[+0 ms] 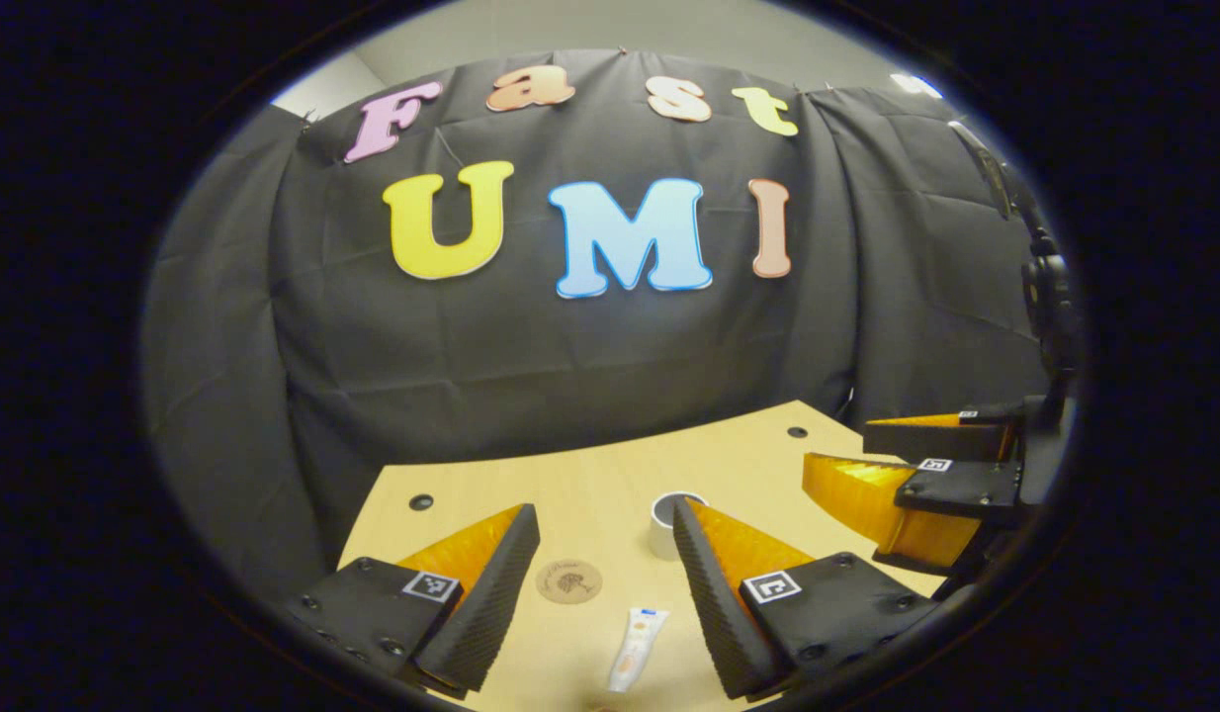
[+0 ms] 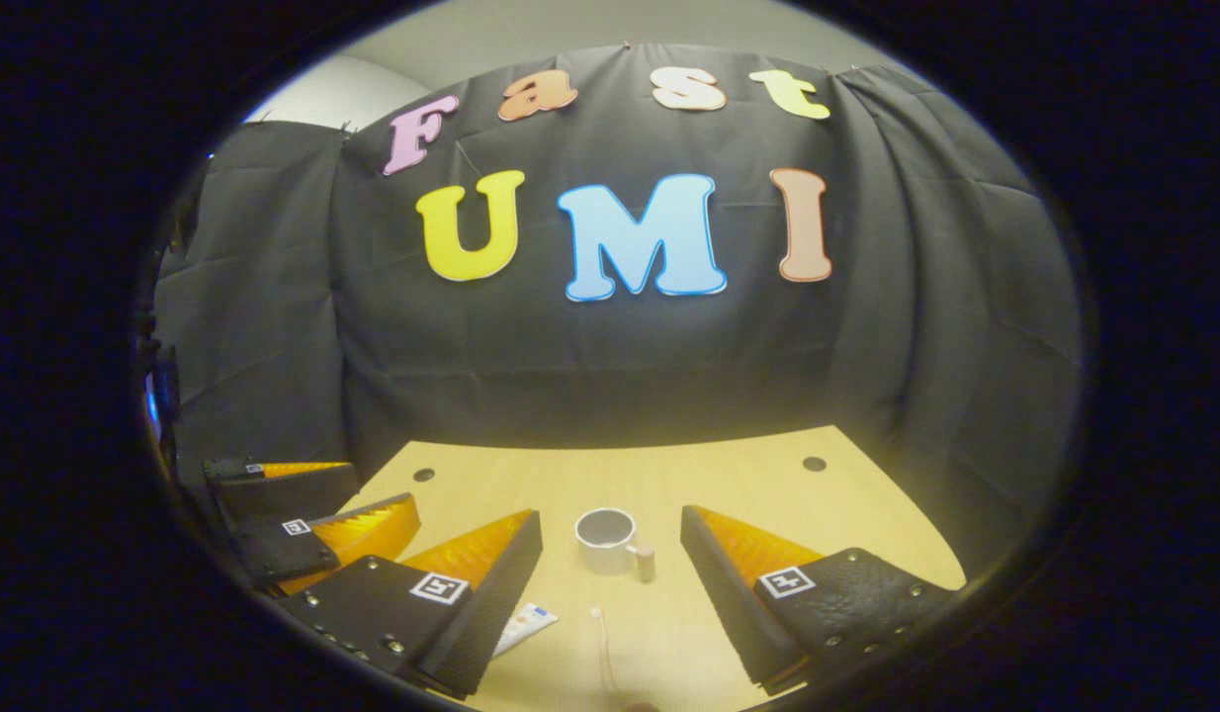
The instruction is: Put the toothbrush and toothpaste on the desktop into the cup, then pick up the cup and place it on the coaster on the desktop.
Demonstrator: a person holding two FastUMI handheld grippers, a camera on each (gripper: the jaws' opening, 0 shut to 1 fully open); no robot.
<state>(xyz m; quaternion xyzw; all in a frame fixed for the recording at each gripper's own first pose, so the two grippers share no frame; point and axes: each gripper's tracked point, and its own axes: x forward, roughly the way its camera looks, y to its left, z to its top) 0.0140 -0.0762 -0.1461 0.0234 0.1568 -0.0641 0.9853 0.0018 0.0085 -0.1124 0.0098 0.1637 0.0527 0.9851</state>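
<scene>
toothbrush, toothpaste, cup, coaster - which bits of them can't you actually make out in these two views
- Toothbrush, right gripper view: thin and faint; its lower end is cut off by the bottom edge.
- Toothpaste, right gripper view: mostly hidden behind a finger of the right gripper.
- Cup, left gripper view: its right side is hidden by a finger.
- Coaster, left gripper view: print too small to read.

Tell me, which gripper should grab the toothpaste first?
Probably the left gripper. Its open fingers already frame the toothpaste lying on the desktop. In the right gripper view, the toothpaste sits off to the side, partly behind one finger of the right gripper.
</scene>
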